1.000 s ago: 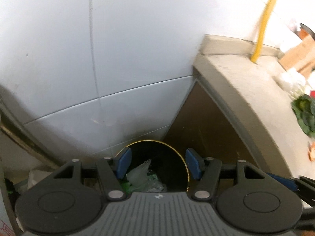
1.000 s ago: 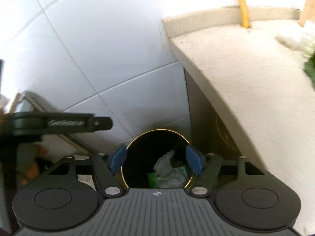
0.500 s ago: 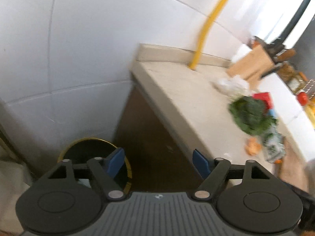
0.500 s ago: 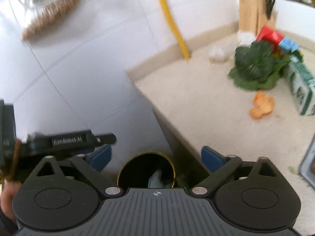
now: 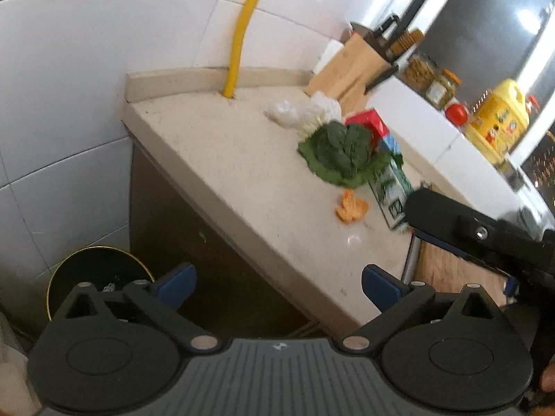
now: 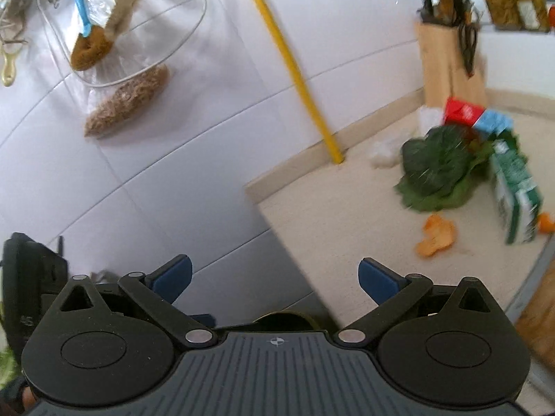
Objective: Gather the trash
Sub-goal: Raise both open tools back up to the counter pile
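My left gripper (image 5: 277, 277) hangs off the counter's front edge, its jaws opening with nothing between them. Low at its left stands the black gold-rimmed bin (image 5: 90, 267). On the beige countertop (image 5: 225, 159) lie an orange peel (image 5: 351, 207), a green leaf (image 5: 341, 154), a green carton (image 5: 390, 187), a red carton (image 5: 367, 123) and crumpled white plastic (image 5: 284, 112). My right gripper (image 6: 274, 270) is open and empty, facing the wall beside the counter corner. The right view shows the peel (image 6: 435, 235), leaf (image 6: 437, 170) and green carton (image 6: 517, 197) at its right.
A wooden knife block (image 5: 350, 66) and a yellow pipe (image 5: 242, 31) stand at the counter's back. Jars and a yellow oil bottle (image 5: 499, 118) line a ledge. Brushes (image 6: 93, 45) hang on the tiled wall. A wooden board (image 5: 447, 270) lies at the right.
Both grippers rose from above the bin and swung right toward the countertop. Their jaws spread wider. The bin slid to the lower left in the left view and nearly out of the right view.
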`<control>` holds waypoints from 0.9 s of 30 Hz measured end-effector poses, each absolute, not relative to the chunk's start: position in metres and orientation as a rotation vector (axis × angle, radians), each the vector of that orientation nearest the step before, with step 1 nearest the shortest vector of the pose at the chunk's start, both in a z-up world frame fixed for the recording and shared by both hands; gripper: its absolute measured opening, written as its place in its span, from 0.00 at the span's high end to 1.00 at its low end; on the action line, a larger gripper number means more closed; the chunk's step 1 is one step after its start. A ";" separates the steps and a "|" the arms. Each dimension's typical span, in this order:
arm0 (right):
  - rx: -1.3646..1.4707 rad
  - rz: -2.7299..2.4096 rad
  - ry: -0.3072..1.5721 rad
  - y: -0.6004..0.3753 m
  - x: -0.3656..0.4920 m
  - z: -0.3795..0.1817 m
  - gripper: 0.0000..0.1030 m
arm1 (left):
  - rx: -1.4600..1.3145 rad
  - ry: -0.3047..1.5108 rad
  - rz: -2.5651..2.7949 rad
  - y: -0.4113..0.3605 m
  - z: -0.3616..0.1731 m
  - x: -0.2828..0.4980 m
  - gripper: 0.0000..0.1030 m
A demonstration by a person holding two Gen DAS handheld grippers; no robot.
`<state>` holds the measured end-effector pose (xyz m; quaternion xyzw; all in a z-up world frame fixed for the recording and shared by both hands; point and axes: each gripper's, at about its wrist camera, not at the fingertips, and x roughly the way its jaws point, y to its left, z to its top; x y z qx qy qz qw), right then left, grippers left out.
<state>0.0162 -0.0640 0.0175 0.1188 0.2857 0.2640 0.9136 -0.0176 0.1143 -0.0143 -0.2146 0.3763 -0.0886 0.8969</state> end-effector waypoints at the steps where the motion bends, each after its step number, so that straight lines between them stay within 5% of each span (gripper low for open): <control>1: 0.250 0.517 0.577 -0.069 0.017 0.018 0.00 | -0.472 0.786 -0.189 0.115 -0.017 -0.015 0.05; 12: 0.028 0.297 0.418 -0.113 0.023 0.028 0.00 | -0.447 0.927 -0.227 0.083 -0.028 0.002 0.11; 27: 0.069 0.208 0.520 -0.172 0.108 0.010 0.00 | -0.089 0.679 -0.088 0.024 0.017 0.057 0.12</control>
